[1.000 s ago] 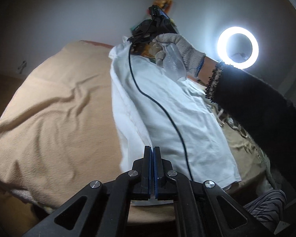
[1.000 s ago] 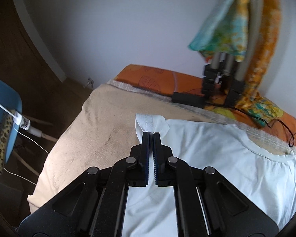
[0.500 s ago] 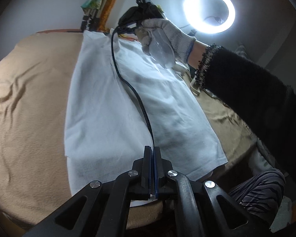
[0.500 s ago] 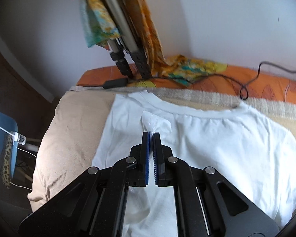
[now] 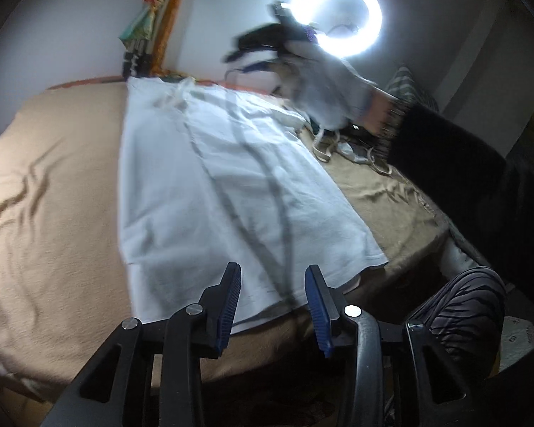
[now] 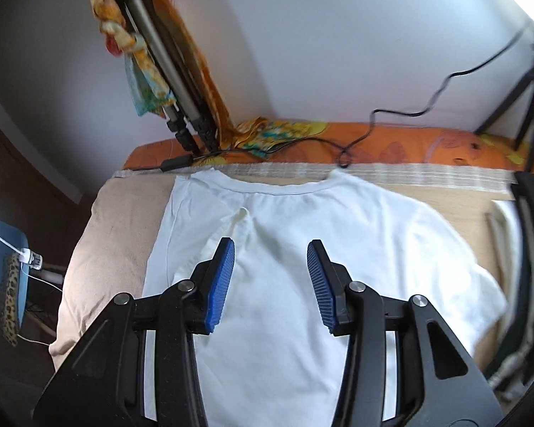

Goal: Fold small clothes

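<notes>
A white T-shirt (image 5: 228,192) lies on a beige blanket (image 5: 53,195), its left side folded over onto the body. In the right wrist view the T-shirt (image 6: 338,249) shows its neckline at the far end and the folded sleeve lying on top. My left gripper (image 5: 272,299) is open and empty above the shirt's near hem. My right gripper (image 6: 270,277) is open and empty above the upper part of the shirt. In the left wrist view the right gripper (image 5: 263,42) is blurred in a gloved hand above the shirt's far end.
A bright ring light (image 5: 336,21) stands at the back right. A folded tripod with colourful cloth (image 6: 160,64) leans on the wall over an orange mattress edge (image 6: 391,142) with black cables. White straps (image 5: 338,149) lie right of the shirt. A blue chair (image 6: 3,267) stands left.
Both grippers have opened and let go of the shirt's folded side, which now lies flat on the shirt. The right gripper has lifted away from the cloth.
</notes>
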### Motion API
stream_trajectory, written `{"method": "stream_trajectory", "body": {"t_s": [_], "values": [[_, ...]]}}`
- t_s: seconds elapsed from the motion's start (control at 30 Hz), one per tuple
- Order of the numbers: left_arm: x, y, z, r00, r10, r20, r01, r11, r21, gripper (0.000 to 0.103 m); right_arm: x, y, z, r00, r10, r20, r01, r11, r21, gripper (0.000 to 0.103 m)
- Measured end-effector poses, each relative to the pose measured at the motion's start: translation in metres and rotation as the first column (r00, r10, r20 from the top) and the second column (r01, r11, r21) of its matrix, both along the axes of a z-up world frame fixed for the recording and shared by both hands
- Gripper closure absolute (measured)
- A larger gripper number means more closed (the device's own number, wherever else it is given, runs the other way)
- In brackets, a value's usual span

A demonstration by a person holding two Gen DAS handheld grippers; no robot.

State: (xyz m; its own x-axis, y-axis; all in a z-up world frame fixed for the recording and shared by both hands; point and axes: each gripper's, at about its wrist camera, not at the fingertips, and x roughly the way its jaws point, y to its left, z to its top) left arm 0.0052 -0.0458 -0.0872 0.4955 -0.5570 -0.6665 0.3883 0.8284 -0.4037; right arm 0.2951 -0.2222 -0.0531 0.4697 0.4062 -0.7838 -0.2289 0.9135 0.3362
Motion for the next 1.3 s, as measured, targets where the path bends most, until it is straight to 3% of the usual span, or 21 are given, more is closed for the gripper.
{"method": "stream_trajectory", "body": {"t_s": [0.2, 0.43, 0.6, 0.87, 1.17, 1.23, 1.3], "values": [[-0.011, 0.030, -0.003, 0.993, 0.114, -0.003, -0.114, 0.993, 0.016, 0.065, -0.068, -0.054, 0.059, 0.996, -0.035, 0.088, 0.031, 0.999, 0.038, 0.058], [-0.021, 0.034, -0.005, 0.987, 0.159, 0.017, -0.160, 0.985, 0.057, 0.067, -0.142, -0.098, 0.088, 0.986, -0.047, 0.159, 0.047, 0.999, 0.006, 0.058], [-0.021, 0.000, 0.000, 0.994, 0.097, 0.048, -0.100, 0.993, 0.061, 0.068, -0.177, -0.136, 0.087, 0.982, -0.068, 0.176, 0.075, 0.997, -0.033, 0.058], [-0.017, -0.090, 0.011, 0.991, -0.081, 0.110, 0.071, 0.993, 0.096, 0.068, -0.202, -0.207, 0.069, 0.983, -0.136, 0.127, 0.135, 0.991, 0.016, 0.058], [-0.016, -0.193, -0.010, 0.956, -0.287, 0.061, 0.273, 0.946, 0.175, 0.064, -0.210, -0.250, 0.047, 0.985, -0.152, 0.081, 0.150, 0.988, 0.020, 0.058], [-0.016, -0.211, -0.018, 0.949, -0.310, 0.049, 0.294, 0.933, 0.210, 0.054, -0.209, -0.254, 0.044, 0.985, -0.151, 0.078, 0.150, 0.988, 0.026, 0.058], [-0.014, -0.222, -0.025, 0.948, -0.316, 0.049, 0.294, 0.922, 0.250, 0.052, -0.206, -0.257, 0.041, 0.987, -0.146, 0.072, 0.143, 0.989, 0.036, 0.058]]}}
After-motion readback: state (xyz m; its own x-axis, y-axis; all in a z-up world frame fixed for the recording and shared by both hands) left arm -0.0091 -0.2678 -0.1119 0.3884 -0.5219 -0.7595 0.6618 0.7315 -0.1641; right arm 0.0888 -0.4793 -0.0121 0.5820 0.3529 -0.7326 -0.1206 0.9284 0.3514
